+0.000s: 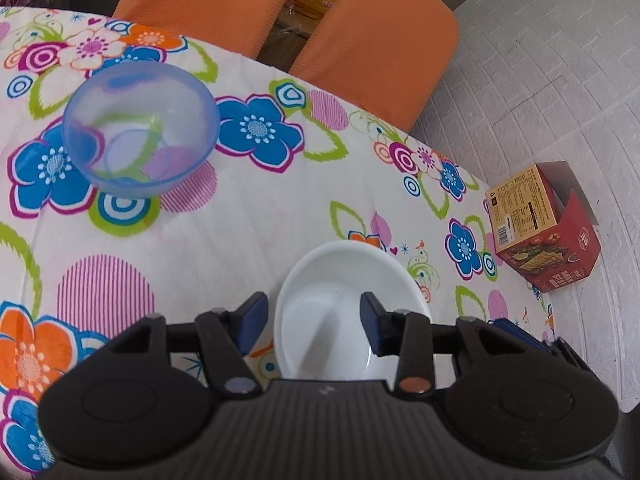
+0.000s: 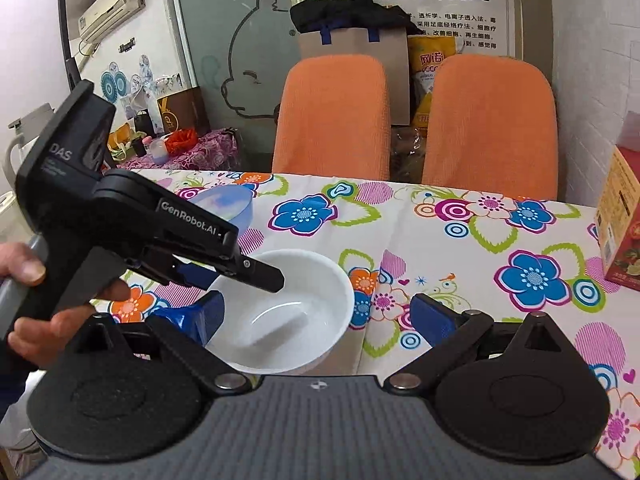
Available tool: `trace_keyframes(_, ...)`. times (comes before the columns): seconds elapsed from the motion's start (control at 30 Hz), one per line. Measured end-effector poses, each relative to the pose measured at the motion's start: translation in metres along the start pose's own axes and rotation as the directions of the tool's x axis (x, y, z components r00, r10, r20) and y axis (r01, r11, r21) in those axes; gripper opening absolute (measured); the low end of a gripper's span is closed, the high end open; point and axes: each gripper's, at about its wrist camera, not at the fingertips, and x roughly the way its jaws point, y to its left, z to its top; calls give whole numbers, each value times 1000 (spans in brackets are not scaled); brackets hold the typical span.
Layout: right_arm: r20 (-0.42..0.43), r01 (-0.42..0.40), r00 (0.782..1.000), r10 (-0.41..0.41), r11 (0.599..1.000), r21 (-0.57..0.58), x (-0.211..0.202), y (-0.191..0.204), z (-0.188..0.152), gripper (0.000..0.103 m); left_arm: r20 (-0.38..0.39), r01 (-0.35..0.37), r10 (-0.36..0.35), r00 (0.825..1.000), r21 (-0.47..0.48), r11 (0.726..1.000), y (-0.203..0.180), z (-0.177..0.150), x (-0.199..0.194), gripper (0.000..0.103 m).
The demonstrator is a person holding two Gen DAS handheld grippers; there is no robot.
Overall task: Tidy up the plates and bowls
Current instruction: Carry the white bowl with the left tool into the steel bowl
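Here the left gripper (image 1: 314, 322) hangs over the white bowl (image 1: 340, 304) at the table's near edge, jaws wide, straddling its left rim — lower squarely, then pinch the wall. The blue bowl (image 1: 140, 128) waits far left; the right gripper (image 2: 316, 316) gapes idle.

We find open bench (image 2: 460, 216) ahead and right of the right tongs (image 2: 316, 320). The white bowl (image 2: 288, 320) and left tongs (image 2: 256, 272) block their left side. A red carton (image 2: 620, 232) stands at far right; a blue bowl (image 1: 140, 128) sits ahead-left of the left tongs.
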Motion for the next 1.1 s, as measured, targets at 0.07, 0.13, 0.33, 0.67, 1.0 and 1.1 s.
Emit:
trace_keyframes(0.07, -26, -10, 1000, 10, 1000, -10, -7, 0, -6, 87, -9, 3, -3, 1000, -6, 1000, 0, -1, 2, 40)
trace_keyframes(0.13, -67, -29, 997, 27, 999, -33, -8, 2, -12, 87, -12, 2, -2, 1000, 1, 1000, -2, -2, 3, 41)
trace_keyframes(0.33, -167, -55, 986, 31, 988, -146, 22, 19, -24, 87, -6, -11, 11, 1000, 28, 1000, -9, -2, 5, 44)
trace_keyframes(0.67, -166, -37, 986, -14, 954, -298, 71, 35, -26, 87, -41, -15, 18, 999, 63, 998, -11, -5, 17, 45)
trace_keyframes(1.0, -126, -65, 991, 38, 975, -211, 77, 20, -40, 90, -66, -22, 28, 997, 93, 995, -11, -6, 20, 47)
trace_keyframes(1.1, -137, -74, 990, 45, 973, -218, 77, 21, -38, 90, -63, -26, 32, 997, 99, 995, -12, -7, 20, 47)
